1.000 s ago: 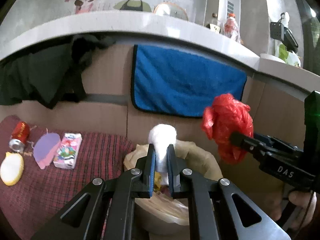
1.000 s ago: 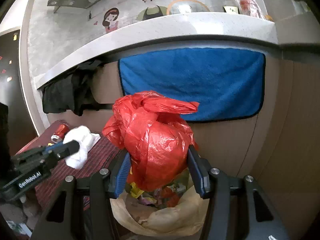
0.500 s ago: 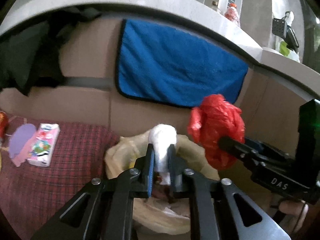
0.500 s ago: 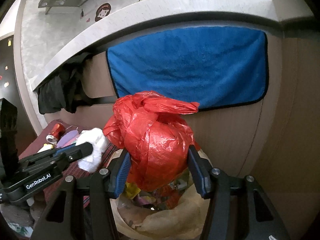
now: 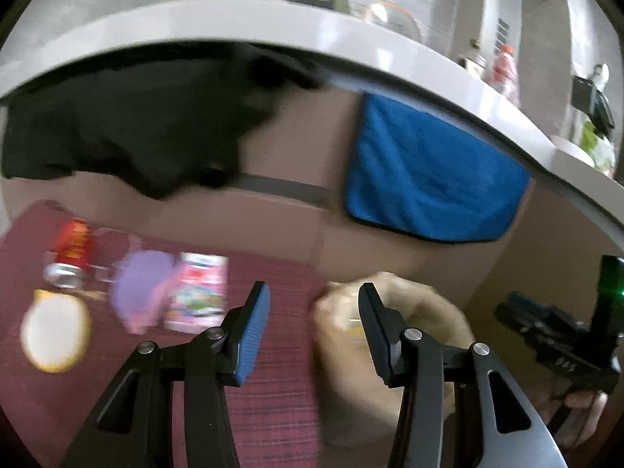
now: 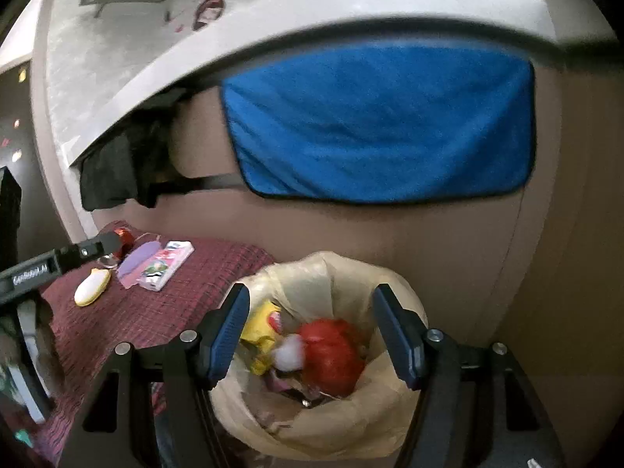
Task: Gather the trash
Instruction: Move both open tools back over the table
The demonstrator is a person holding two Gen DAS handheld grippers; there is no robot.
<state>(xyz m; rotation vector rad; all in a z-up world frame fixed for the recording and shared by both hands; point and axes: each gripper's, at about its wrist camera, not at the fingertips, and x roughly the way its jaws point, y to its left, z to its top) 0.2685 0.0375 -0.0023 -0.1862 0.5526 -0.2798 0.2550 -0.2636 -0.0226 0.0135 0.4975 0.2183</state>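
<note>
A bin lined with a beige bag (image 6: 394, 296) stands below my right gripper (image 6: 312, 304), which is open and empty above it. Inside lie the red plastic bag (image 6: 331, 355), the white wad (image 6: 290, 351) and yellow wrappers (image 6: 261, 323). My left gripper (image 5: 314, 304) is open and empty, over the edge between the maroon cloth (image 5: 273, 390) and the bin (image 5: 421, 312). On the cloth lie a red can (image 5: 72, 251), a purple piece (image 5: 140, 292), a pink tissue pack (image 5: 197, 292) and a white-yellow oval (image 5: 52, 335). The left gripper shows in the right wrist view (image 6: 97, 247).
A blue towel (image 6: 382, 128) and a black cloth (image 5: 128, 132) hang from the counter edge on the brown cabinet front behind the bin. The right gripper shows at the right edge of the left wrist view (image 5: 553, 335).
Both grippers have opened. The red bag and the white wad have dropped into the bin. The left gripper has swung left toward the cloth.
</note>
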